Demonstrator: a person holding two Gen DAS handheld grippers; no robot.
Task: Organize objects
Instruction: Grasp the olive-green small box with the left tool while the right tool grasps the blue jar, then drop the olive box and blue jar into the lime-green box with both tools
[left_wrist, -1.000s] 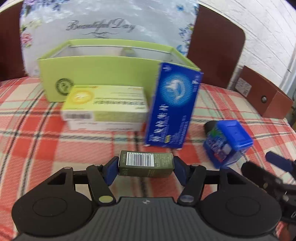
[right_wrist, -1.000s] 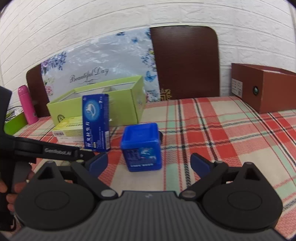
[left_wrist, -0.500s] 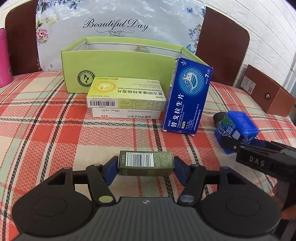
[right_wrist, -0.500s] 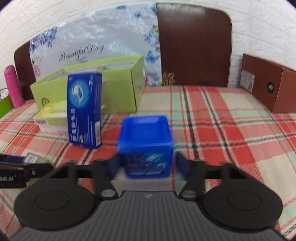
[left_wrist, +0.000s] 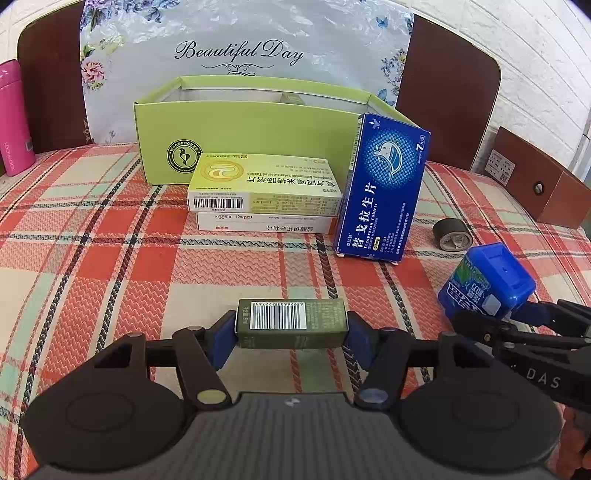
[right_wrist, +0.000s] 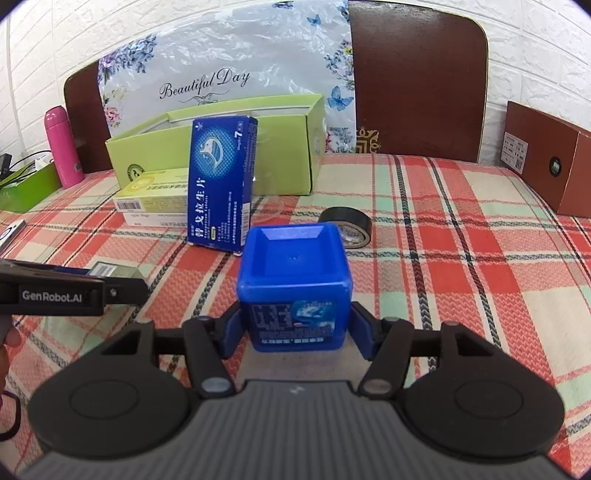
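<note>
Near the front edge of the plaid table (left_wrist: 92, 266), the left gripper (left_wrist: 291, 328) is clamped on a small green carton (left_wrist: 291, 324), held flat by its ends. To its right, the right gripper (right_wrist: 294, 325) has its pads against both sides of a blue tub (right_wrist: 293, 288), apparently gripping it low on the body.

Both seem bound for the open green box (left_wrist: 236, 140) at the back. I would lift each straight up first, keeping the tub level, then carry them over the upright blue carton (left_wrist: 384, 188), which looks easy to topple, and bring them in one after the other so the grippers do not collide.

Count: one green carton, one tub, one blue carton, two flat cartons (left_wrist: 264, 199) stacked, one tape roll (left_wrist: 452, 235), one green box.
</note>
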